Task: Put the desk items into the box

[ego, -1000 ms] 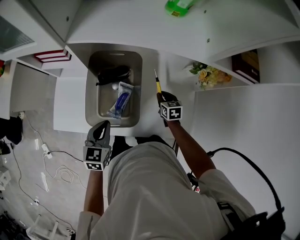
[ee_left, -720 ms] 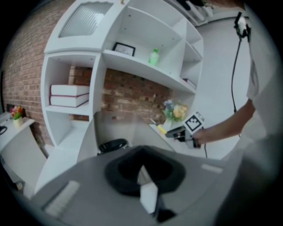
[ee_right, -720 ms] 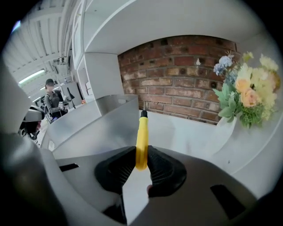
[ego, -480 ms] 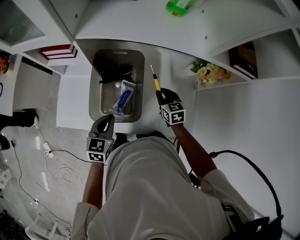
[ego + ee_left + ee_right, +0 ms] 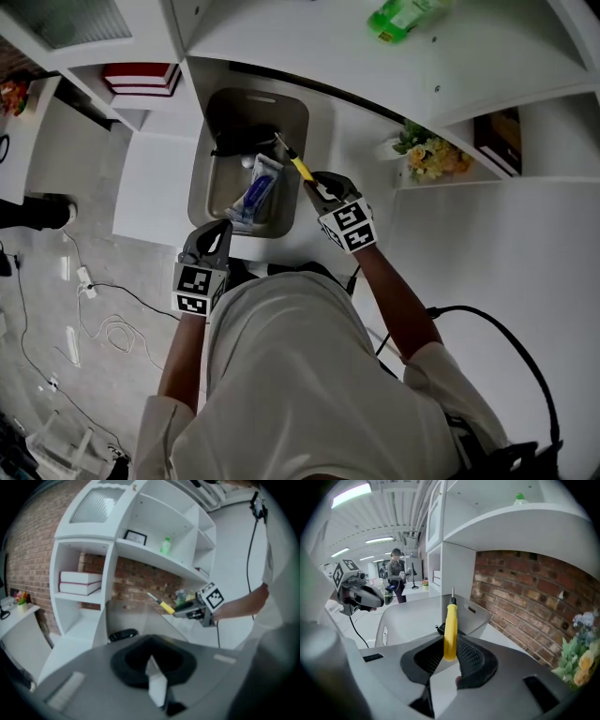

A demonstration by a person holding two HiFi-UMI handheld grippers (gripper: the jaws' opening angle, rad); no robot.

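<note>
Here the right gripper (image 5: 322,190) had its jaws closed on the yellow handle of a screwdriver (image 5: 296,165). They stood partly apart, because the handle filled the gap between the pads. In the right gripper view the tool stood straight out from the jaws, with the thin metal shaft at the far end. The grey box (image 5: 208,192) lay ahead and to the left of this gripper, on the white desk (image 5: 150,187). In the head view the long axis of the screwdriver ran slanting from the gripper toward the box, and its tip was over the opening, past the right rim. Inside the box lay a black object (image 5: 239,142) and a blue and white packet (image 5: 259,195). The left gripper (image 5: 212,239) was completely closed with nothing between its jaws, and it hovered just beside the near edge of the box. I judge that the right hand should carry the whole handle a little more to the left, over the opening, before the jaws open. Otherwise the handle end could land on the rim.
</note>
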